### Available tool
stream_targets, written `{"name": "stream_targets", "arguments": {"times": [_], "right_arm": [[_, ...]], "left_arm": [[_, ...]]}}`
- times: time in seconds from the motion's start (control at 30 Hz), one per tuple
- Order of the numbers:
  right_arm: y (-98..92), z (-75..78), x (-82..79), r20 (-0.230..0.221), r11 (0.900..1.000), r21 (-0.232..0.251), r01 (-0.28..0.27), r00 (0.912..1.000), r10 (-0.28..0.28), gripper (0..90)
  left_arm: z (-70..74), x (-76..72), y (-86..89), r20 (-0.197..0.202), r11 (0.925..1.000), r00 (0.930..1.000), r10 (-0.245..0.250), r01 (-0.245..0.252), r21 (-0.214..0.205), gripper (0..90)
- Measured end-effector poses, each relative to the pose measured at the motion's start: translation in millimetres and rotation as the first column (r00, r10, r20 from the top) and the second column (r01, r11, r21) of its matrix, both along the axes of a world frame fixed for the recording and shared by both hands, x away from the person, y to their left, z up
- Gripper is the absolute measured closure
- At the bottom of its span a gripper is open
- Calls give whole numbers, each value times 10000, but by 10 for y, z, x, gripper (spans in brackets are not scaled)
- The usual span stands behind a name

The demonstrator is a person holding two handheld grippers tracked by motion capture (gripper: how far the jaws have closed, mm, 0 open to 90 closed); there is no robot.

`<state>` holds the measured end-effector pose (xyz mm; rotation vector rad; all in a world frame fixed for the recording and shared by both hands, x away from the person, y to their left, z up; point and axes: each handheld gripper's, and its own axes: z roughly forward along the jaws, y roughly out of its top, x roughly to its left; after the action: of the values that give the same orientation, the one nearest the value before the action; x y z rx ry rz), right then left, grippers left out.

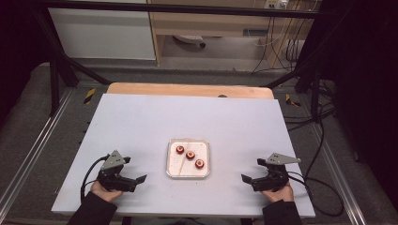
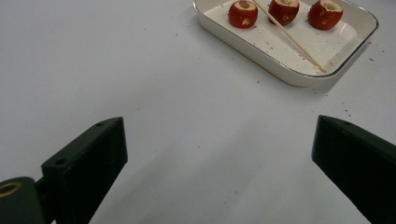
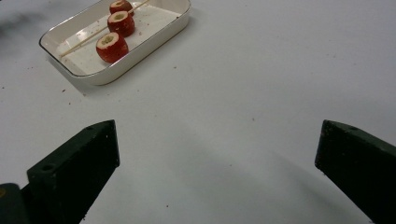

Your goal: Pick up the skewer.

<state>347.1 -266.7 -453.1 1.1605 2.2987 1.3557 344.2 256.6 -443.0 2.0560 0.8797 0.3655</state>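
I held the left gripper [image 1: 141, 178] and right gripper [image 1: 246, 178] wide apart and empty near the table's [image 1: 141, 122] front edge. Bare tabletop lay between each and the tray [image 1: 170, 161] of three red fruits [image 1: 190, 155].

Three cored red fruits [image 1: 190, 156] and a thin wooden skewer [image 2: 289, 35] in a white tray [image 1: 172, 172], mid-table.

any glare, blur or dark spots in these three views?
High view: soft overall, corners dark, tray and fruits small but readable. Left gripper view: fruits sharp, near jaws dark. Right gripper view: mild glare on tray rim, top-left corner smeared.
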Motion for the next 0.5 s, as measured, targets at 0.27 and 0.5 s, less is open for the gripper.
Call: {"name": "stream_targets", "arguments": {"times": [0.27, 0.5], "right_arm": [[6, -8, 2, -40, 10000, -88, 16, 10000, -16, 5], [9, -12, 2, -51, 9999, -146, -27, 10000, 26, 5]], "left_arm": [[27, -8, -117, -78, 10000, 9999, -69, 70, 67, 34], [70, 13, -255, -97, 9999, 9999, -128, 129, 84, 35]]}}
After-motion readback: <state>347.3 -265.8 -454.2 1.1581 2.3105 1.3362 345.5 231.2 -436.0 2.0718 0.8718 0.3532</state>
